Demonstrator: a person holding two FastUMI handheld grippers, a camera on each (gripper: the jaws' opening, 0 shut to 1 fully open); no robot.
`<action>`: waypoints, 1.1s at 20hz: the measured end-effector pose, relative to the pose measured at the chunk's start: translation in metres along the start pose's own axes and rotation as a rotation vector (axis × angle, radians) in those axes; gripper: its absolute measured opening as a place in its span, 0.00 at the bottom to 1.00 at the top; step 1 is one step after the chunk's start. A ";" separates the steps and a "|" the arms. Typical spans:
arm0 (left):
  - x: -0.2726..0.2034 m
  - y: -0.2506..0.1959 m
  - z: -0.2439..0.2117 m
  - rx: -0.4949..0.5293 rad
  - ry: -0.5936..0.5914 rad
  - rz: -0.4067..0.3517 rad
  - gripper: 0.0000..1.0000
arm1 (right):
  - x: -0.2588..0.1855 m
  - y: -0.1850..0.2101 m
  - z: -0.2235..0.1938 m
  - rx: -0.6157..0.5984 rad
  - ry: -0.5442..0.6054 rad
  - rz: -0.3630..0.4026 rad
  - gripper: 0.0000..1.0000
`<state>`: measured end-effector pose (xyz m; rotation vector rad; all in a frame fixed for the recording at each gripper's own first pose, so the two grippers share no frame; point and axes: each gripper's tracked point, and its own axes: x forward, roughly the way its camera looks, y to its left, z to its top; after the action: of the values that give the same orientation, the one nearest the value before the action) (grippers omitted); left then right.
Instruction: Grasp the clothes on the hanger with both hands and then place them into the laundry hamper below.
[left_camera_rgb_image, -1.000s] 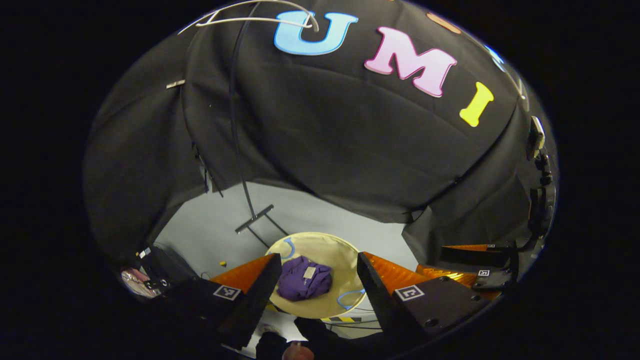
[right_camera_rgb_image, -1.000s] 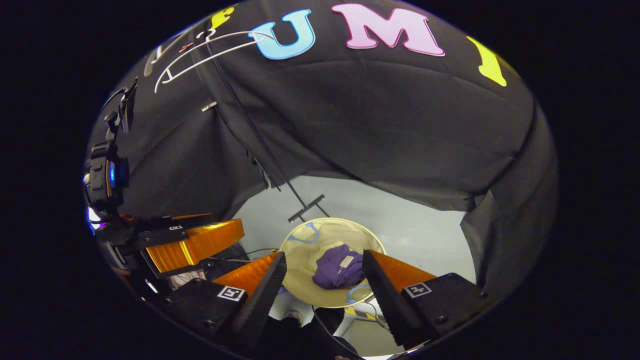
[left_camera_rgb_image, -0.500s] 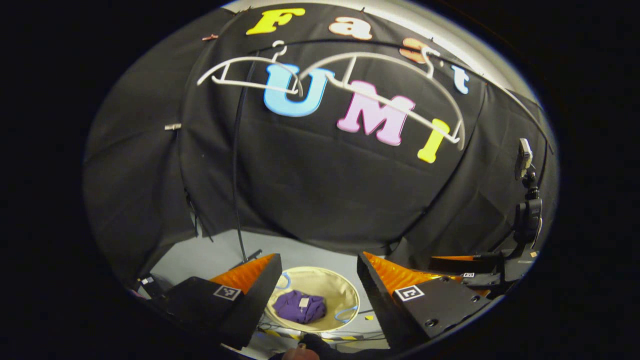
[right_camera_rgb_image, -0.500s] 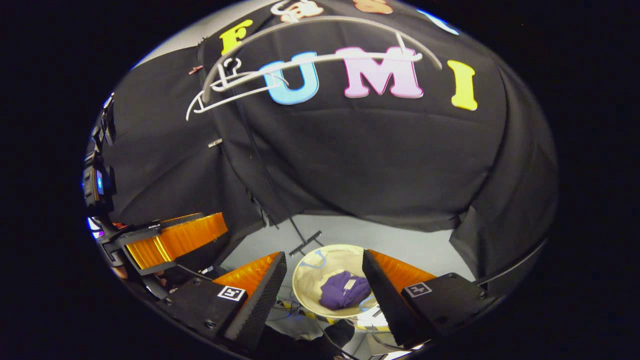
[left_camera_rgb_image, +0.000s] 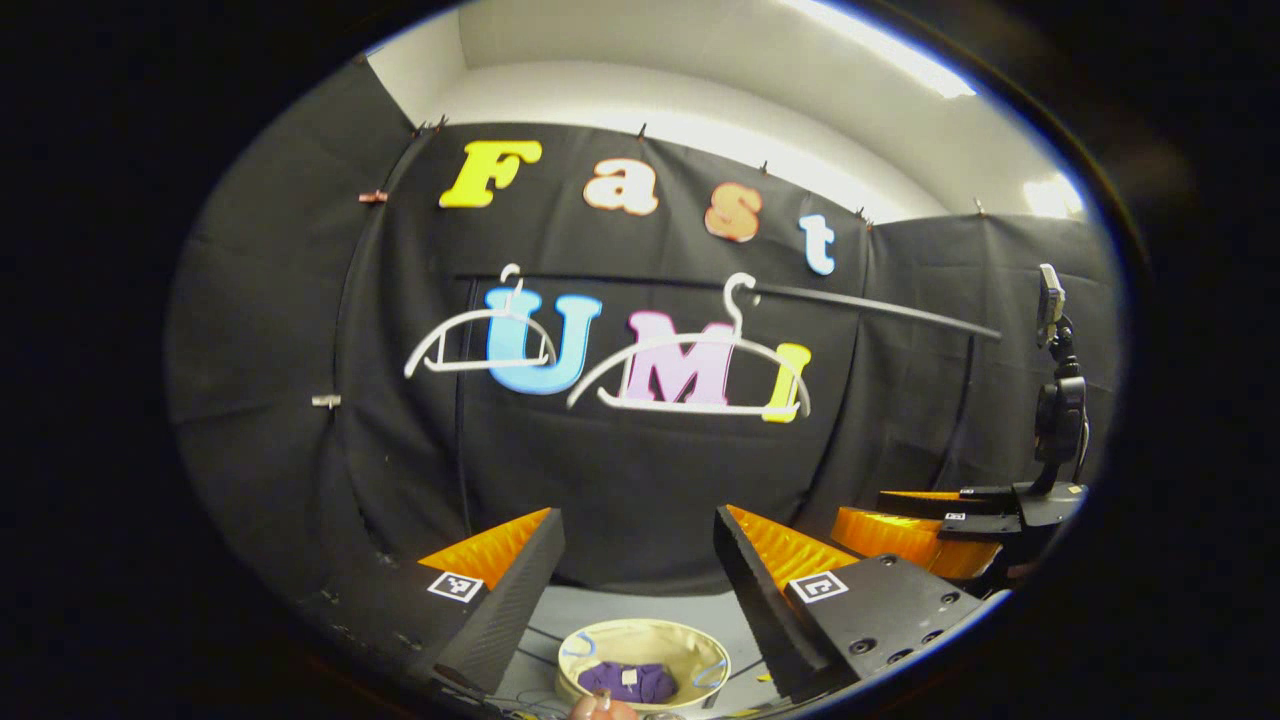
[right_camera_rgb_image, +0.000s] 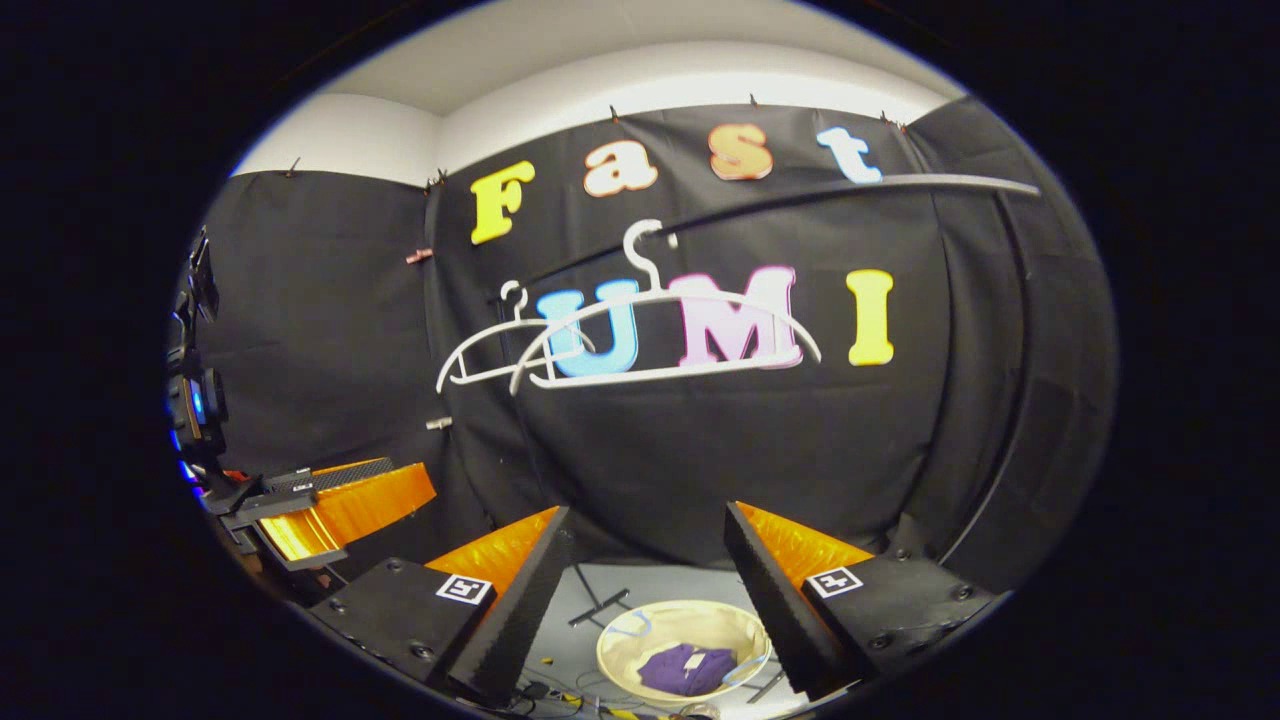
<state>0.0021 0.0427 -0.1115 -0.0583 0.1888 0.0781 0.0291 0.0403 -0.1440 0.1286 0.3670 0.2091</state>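
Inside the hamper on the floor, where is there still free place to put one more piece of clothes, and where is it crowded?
In the right gripper view, the hamper has bare lining on its far and left side, between the rim and the purple garment. The near right part is taken by that garment. The two white hangers above on the rail hang bare.

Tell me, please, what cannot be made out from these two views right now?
- Purple garment in the hamper, left gripper view: too small to tell its type; the label patch is unreadable.
- Hamper's near rim, left gripper view: cut off by the bottom edge.
- Hamper, right gripper view: one side hidden behind the right hand-held gripper.
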 end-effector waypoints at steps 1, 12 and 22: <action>-0.010 -0.001 0.011 0.014 -0.027 -0.004 0.95 | -0.012 0.000 0.011 -0.001 -0.039 -0.004 0.98; -0.060 -0.032 0.068 0.050 -0.262 -0.076 0.92 | -0.100 0.009 0.098 0.001 -0.378 -0.018 1.00; -0.060 -0.038 0.068 0.043 -0.238 -0.043 0.92 | -0.097 -0.017 0.124 0.041 -0.424 0.017 0.98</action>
<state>-0.0412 0.0052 -0.0318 -0.0103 -0.0488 0.0371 -0.0106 -0.0090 0.0012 0.2123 -0.0521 0.1860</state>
